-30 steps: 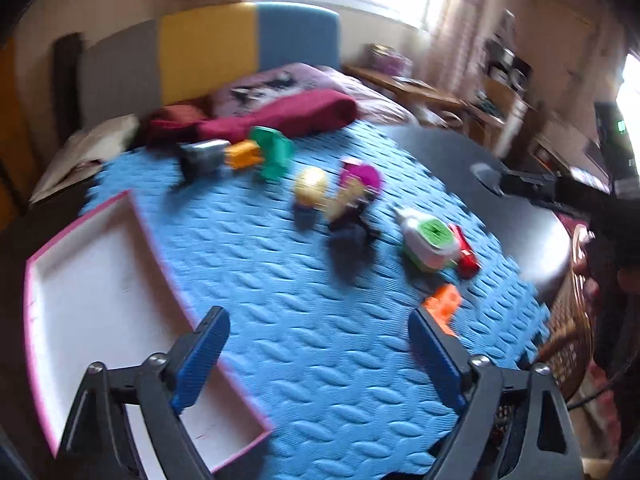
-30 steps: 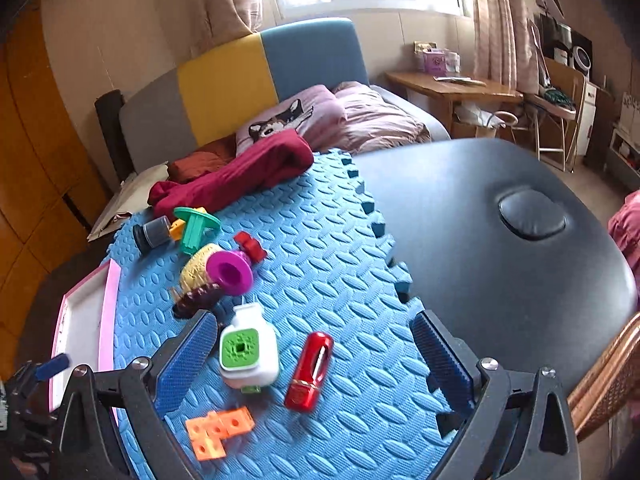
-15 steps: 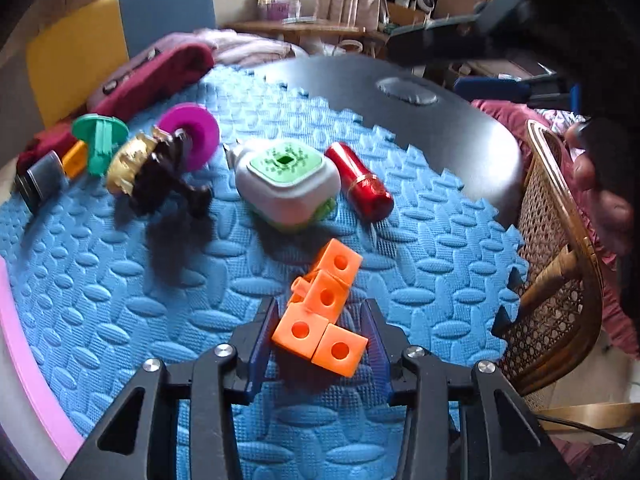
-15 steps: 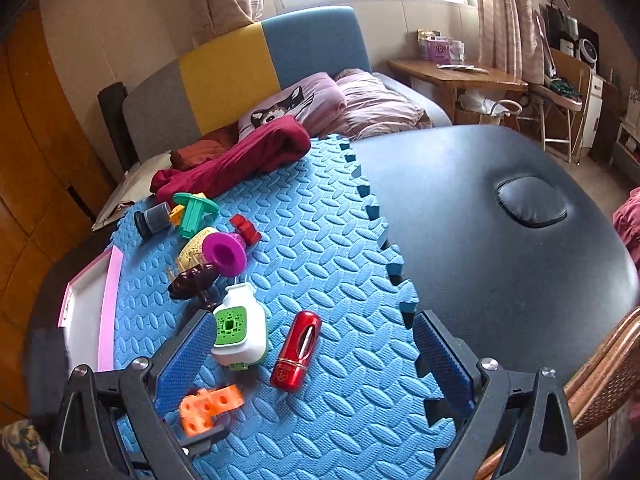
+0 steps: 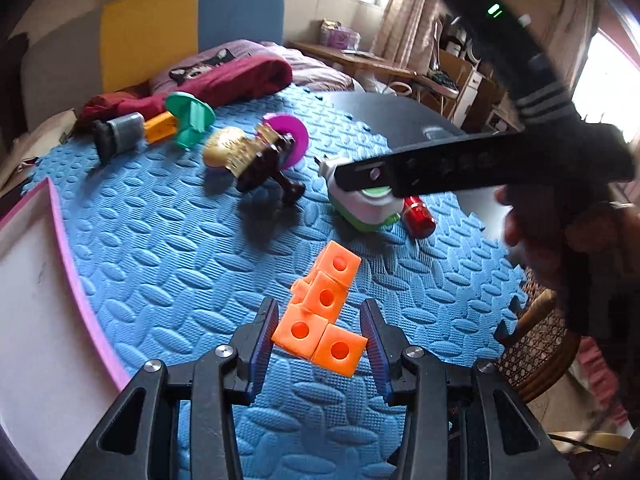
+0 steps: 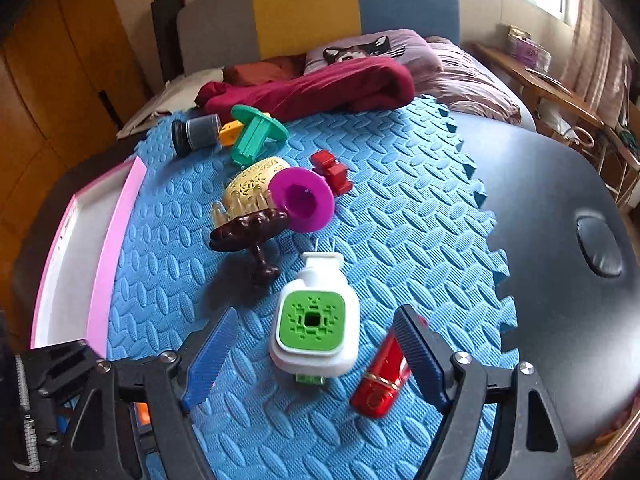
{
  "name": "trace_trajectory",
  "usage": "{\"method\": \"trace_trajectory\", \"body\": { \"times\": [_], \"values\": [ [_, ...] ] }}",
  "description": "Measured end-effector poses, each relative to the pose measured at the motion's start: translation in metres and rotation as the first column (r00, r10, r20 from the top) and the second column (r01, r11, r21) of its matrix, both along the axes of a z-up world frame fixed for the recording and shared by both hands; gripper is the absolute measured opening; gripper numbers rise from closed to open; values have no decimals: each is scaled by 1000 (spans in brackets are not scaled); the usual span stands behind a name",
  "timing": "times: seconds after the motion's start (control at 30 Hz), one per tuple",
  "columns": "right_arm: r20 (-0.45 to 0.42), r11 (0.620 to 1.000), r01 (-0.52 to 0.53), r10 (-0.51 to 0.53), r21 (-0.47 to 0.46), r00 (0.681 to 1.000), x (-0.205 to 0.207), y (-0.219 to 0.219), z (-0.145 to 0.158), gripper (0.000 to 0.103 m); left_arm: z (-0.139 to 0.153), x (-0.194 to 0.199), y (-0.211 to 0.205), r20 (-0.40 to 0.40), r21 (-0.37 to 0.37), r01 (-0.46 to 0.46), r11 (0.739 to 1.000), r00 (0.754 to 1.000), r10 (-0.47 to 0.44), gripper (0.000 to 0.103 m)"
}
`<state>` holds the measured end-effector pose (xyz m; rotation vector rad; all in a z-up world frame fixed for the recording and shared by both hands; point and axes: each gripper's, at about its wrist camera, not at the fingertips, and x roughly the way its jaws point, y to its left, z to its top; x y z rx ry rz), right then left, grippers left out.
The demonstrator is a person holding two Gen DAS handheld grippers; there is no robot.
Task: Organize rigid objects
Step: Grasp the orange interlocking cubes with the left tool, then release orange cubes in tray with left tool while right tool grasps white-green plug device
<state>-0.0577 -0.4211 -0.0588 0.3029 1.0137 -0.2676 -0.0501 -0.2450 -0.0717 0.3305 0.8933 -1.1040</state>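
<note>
While the left gripper (image 5: 320,338) is clamped narrow on the cluster of linked orange plastic cubes (image 5: 322,314), gripping its two lowest cubes, the rest of the cluster juts toward 12 o'clock above the blue foam mat (image 5: 168,248). At 9 o'clock from that gripper lies the pink-rimmed white tray (image 5: 76,280), and what shows of it is bare, so by this reading nothing has been sorted yet and the cubes would be the first piece to go in.

The right gripper (image 6: 316,356) has just been closing but its jaws stand apart, with the white plug-in device with a green grille (image 6: 314,320) between them and no pad touching it; the glossy red lipstick-shaped tube (image 6: 380,380) lies just beside its right finger, at 4 o'clock of the device.

Farther out, toward 11 and 12 o'clock, wait the dark brown plastic stand (image 6: 250,236), the cream filigree dome (image 6: 252,184), the magenta plastic funnel (image 6: 304,200), the small red block piece (image 6: 330,170), the green flanged spool (image 6: 256,132) and the grey cylinder (image 6: 196,134). Nearly all the work remains.
</note>
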Motion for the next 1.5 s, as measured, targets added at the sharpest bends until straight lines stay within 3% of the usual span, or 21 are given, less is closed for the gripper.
{"method": "trace_trajectory", "body": {
  "times": [0.23,0.27,0.3,0.37,0.47,0.67,0.77,0.97,1.23,1.33,1.5],
  "values": [
    [-84,999,-27,26,-18,996,25,1,-22,82,34,21,41,-18,-95,-116,989,993,115,43],
    [-92,999,-37,35,-14,995,27,2,-26,76,39,29,47,-20,-107,-142,984,990,140,43],
    [-106,999,-35,31,-31,994,28,3,-30,52,44,37,56,-23,-121,-173,978,985,171,43],
    [-115,998,-34,26,-60,993,27,5,-35,52,51,59,77,-34,-136,-255,957,967,253,43],
    [-120,997,-41,33,-64,992,25,4,-37,53,53,100,110,-34,-114,-415,903,910,414,43],
    [-108,999,-31,27,-32,994,24,0,-38,53,34,174,171,-75,-50,-654,755,756,650,43],
    [-106,999,-30,27,-33,994,25,2,-37,53,24,201,183,-57,-14,-703,711,711,701,43],
    [-97,999,-30,27,-34,995,23,2,-38,53,6,244,184,-32,36,-761,648,647,762,43],
    [-86,997,-37,32,-61,996,24,5,-38,52,-8,279,166,59,90,-775,626,631,773,45],
    [-87,997,-41,35,-68,996,25,6,-39,52,-4,276,166,49,73,-771,632,636,770,59],
    [-86,998,-34,29,-49,996,25,3,-39,53,10,245,170,111,38,-756,653,653,749,60]
  ]
}}
